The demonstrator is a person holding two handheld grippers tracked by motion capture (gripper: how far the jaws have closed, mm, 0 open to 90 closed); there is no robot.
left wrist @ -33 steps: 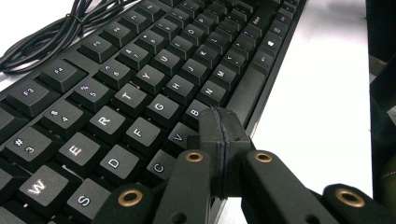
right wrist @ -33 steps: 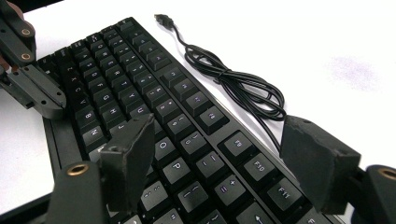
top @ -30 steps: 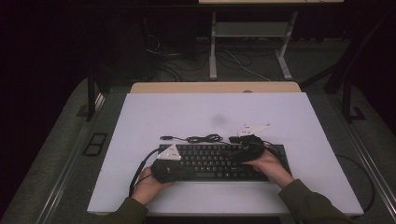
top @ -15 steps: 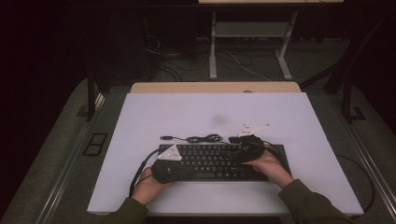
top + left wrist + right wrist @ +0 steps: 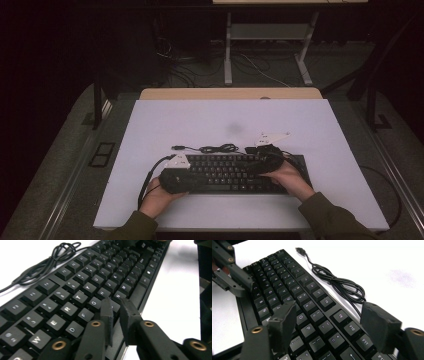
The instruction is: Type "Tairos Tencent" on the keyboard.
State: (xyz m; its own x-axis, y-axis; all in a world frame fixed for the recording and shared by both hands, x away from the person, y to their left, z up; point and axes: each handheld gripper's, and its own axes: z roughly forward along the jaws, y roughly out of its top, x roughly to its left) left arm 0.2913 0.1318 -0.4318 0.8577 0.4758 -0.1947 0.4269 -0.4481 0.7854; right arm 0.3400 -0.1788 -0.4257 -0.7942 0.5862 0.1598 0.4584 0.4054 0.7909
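Though dim: 1 keyboard [image 5: 235,172], 1 cable [image 5: 212,148]

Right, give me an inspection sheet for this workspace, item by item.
Surface: white table top, faint grey smudge near the middle.
Job's things: black keyboard lying flat near the front edge.
Clutter: nothing seen.
Grippers: left gripper over the keyboard's left end, jaws just opening to a narrow gap, nothing between them; right gripper over the right end, jaws wide apart and easing inward, nothing between them but the keys below.
Cables: keyboard cable bundled behind the keyboard, USB plug loose on the table.
Surroundings: dark floor, metal table frame behind, floor cables.
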